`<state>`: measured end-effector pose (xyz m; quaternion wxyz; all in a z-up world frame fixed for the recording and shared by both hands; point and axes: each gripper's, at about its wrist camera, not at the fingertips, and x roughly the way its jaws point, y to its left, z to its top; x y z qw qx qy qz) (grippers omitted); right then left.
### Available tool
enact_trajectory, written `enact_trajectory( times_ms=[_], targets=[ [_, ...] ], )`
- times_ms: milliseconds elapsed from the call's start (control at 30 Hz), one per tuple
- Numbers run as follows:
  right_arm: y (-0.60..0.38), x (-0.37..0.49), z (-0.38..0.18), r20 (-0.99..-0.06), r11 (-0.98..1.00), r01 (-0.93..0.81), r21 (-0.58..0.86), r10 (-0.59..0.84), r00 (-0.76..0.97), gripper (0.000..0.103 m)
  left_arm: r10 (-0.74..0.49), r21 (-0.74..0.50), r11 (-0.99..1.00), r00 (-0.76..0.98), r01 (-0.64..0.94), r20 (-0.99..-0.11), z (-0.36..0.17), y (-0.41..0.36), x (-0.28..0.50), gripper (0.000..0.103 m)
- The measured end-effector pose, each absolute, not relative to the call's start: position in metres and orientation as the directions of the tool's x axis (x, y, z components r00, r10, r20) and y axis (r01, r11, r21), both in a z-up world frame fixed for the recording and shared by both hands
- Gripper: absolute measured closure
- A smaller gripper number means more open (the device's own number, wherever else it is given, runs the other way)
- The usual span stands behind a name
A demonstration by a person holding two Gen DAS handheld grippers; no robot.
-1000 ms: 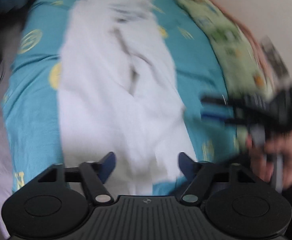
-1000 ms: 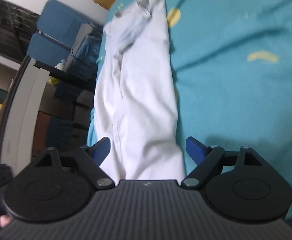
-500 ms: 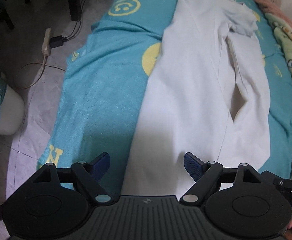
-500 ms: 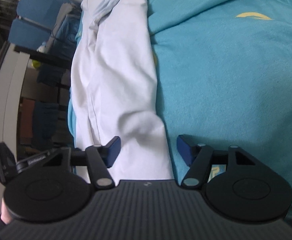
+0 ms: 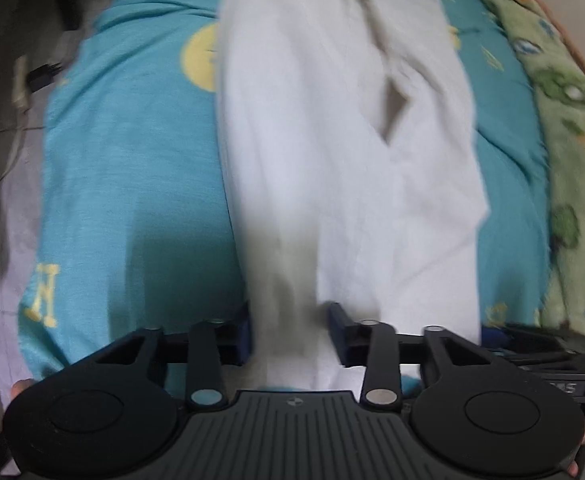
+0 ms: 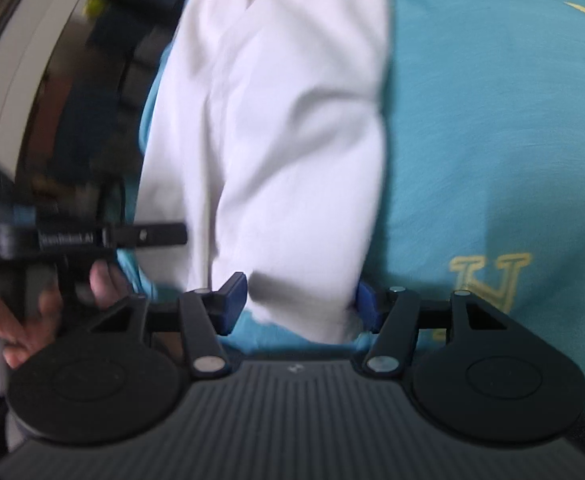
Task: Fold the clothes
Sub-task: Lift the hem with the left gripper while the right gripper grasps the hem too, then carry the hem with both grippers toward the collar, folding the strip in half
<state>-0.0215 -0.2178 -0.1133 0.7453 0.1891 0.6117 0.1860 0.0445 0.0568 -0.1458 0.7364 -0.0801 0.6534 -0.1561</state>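
Left wrist view shows the white garment stretched along the teal bedsheet, its near hem between the parted fingers of the left claw, likewise the right claw.

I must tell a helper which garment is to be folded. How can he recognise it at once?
Look at the bed with the teal sheet printed with yellow smileys and letters. A long white garment lies along its middle, its near end between both grippers' jaws. It is the only plain white cloth; the blanket beside it is green and patterned.
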Motion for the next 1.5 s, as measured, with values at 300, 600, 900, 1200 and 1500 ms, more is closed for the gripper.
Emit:
enact_trajectory(
  times_ms=[300,600,900,1200,1500],
  targets=[
    [-0.224,-0.046,-0.070,-0.838,0.882,-0.119,0.457,0.471,0.276,0.094,-0.477,-0.462,0.879,0.254,0.121,-0.841,-0.099,0.067,0.022,0.099],
    [-0.276,-0.081,0.035,-0.692,0.869,-0.062,0.490,0.431,0.580,0.095,-0.599,-0.639,0.765,0.453,0.080,-0.660,-0.020,0.087,-0.026,0.100],
    [-0.287,-0.148,0.075,-0.589,0.866,-0.046,0.498,0.376,0.715,0.095,-0.628,-0.713,0.696,0.552,0.084,-0.548,0.032,0.093,-0.104,0.100],
    [-0.301,-0.213,0.058,-0.535,0.833,-0.037,0.552,0.388,0.750,0.096,-0.607,-0.712,0.701,0.557,0.040,-0.567,0.015,0.105,-0.154,0.100],
    [-0.304,-0.124,0.071,-0.528,0.846,-0.014,0.533,0.345,0.776,0.096,-0.543,-0.674,0.738,0.619,0.031,-0.567,0.031,0.093,-0.086,0.100]
  ],
)
